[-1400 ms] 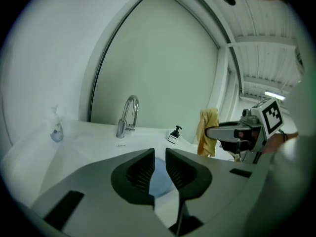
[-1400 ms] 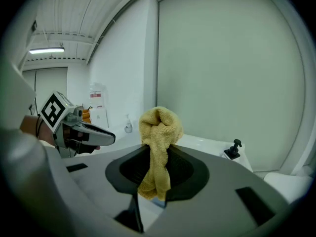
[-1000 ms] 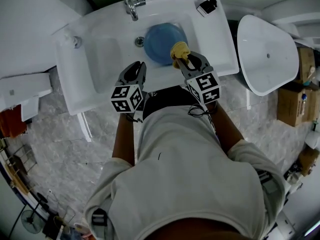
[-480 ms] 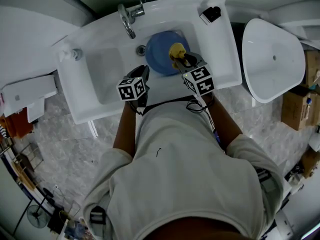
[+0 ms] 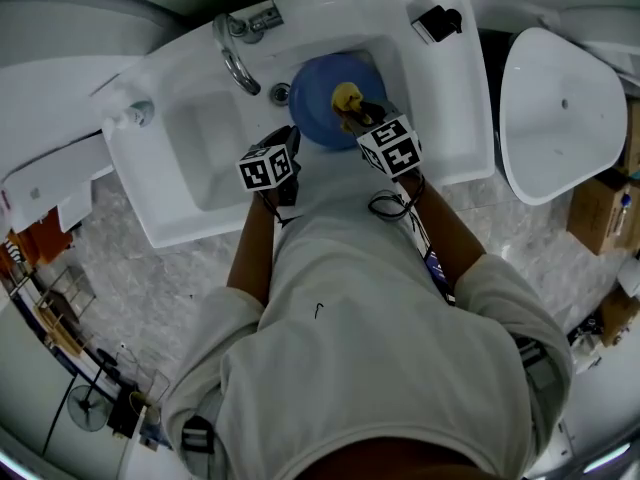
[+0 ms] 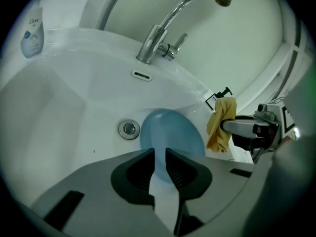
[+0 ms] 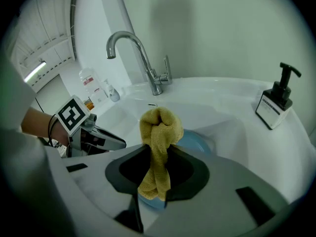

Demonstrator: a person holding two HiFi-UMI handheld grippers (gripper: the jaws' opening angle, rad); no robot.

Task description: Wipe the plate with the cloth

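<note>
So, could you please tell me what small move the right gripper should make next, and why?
Probably lower the right gripper so the yellow cloth it clamps meets the blue plate in the sink. The cloth hangs over the plate, apparently not yet pressed on it; the left gripper, jaws apart and empty, aims at the plate's rim.

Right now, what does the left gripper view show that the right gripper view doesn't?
Only the left gripper view: the drain, and the left hand-held gripper from behind, jaws apart with nothing gripped.
Only the right gripper view: the pump dispenser on the rim, and the right hand-held gripper from behind, jaws shut on the yellow cloth.
Both: the faucet, the blue plate in the sink, and the cloth.
</note>
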